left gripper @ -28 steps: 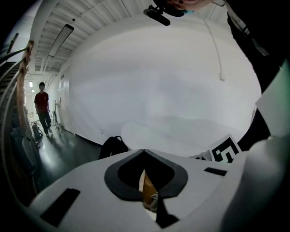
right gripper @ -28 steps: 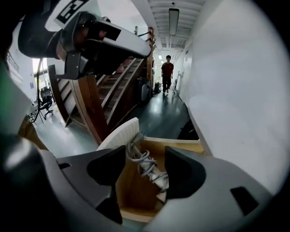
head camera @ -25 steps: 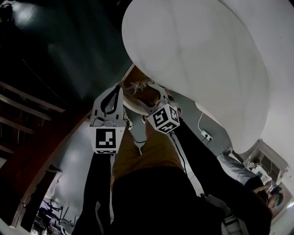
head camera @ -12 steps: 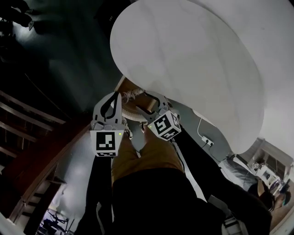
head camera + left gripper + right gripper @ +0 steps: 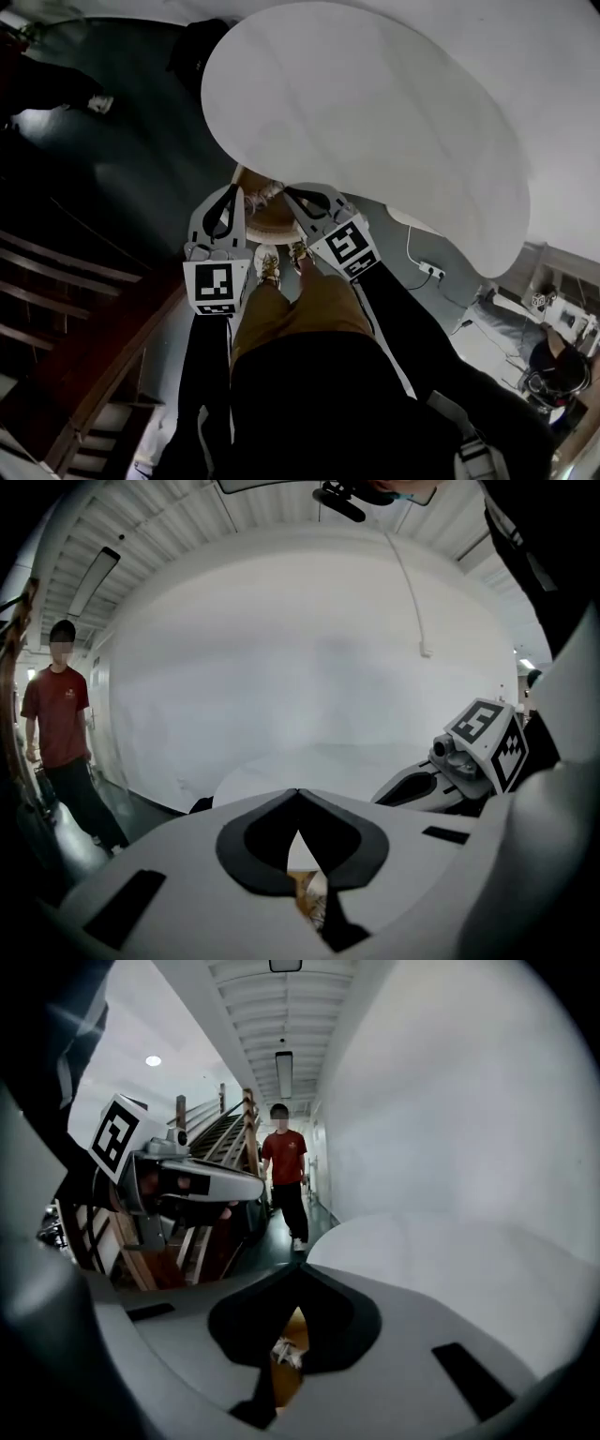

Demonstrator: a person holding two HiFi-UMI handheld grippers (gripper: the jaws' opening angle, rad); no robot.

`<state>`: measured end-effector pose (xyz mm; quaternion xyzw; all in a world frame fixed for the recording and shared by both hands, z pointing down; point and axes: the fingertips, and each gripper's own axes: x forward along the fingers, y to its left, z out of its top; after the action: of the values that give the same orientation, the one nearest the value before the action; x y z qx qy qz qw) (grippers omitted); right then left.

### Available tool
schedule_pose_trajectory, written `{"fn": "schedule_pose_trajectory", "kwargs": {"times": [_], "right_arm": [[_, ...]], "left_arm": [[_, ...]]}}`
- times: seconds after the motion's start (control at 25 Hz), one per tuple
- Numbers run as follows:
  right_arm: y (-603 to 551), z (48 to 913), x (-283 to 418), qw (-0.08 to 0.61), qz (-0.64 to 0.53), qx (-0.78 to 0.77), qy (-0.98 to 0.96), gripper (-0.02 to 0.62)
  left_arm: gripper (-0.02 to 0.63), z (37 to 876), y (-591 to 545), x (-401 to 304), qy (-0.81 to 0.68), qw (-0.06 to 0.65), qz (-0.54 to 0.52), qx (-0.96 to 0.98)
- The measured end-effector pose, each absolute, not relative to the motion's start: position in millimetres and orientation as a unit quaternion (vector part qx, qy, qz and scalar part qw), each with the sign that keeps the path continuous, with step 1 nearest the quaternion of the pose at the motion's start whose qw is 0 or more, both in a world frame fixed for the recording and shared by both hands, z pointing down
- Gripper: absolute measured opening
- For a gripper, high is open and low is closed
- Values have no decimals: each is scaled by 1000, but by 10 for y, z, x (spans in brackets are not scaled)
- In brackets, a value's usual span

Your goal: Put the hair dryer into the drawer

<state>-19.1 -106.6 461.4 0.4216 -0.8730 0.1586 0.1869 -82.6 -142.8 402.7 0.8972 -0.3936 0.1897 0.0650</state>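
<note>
You're in a building hallway: wooden staircase [image 5: 94,356] at your 9 o'clock, white table [image 5: 375,122] at 12, strip lights [image 5: 284,1060] overhead.

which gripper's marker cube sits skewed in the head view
The right gripper's cube, turned diagonally; the left gripper's cube faces the camera square-on.

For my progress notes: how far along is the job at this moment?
Done: nothing visible; no hair dryer or drawer appears in any view. In hand: nothing; the left tongs are shut and empty, the right tongs have just closed on nothing, beside the white table. Left: the whole job.
</note>
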Motion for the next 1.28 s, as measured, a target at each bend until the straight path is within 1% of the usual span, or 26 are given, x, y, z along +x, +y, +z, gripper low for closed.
{"fn": "schedule_pose_trajectory", "kwargs": {"times": [0.12,0.28,0.48,0.68,1.0,1.28], "right_arm": [[-1060,4545,-71,179,153,463,-854,26],[-1005,4269,1,157,149,506,-835,26],[-968,3963,262,138,129,539,-821,26],[-1039,3645,680,111,102,545,-825,26],[-1073,3213,1250,91,54,513,-852,26],[-929,2692,1790,56,10,533,-844,26]], "left_arm": [[14,4016,-1406,-677,-366,58,177,912],[14,3805,-1349,-542,-336,47,162,927],[14,3561,-1280,-286,-314,28,149,937],[15,3354,-1375,10,-345,20,134,929],[15,3025,-1412,505,-406,7,102,908],[15,2693,-1248,1027,-402,-8,72,913]]}}
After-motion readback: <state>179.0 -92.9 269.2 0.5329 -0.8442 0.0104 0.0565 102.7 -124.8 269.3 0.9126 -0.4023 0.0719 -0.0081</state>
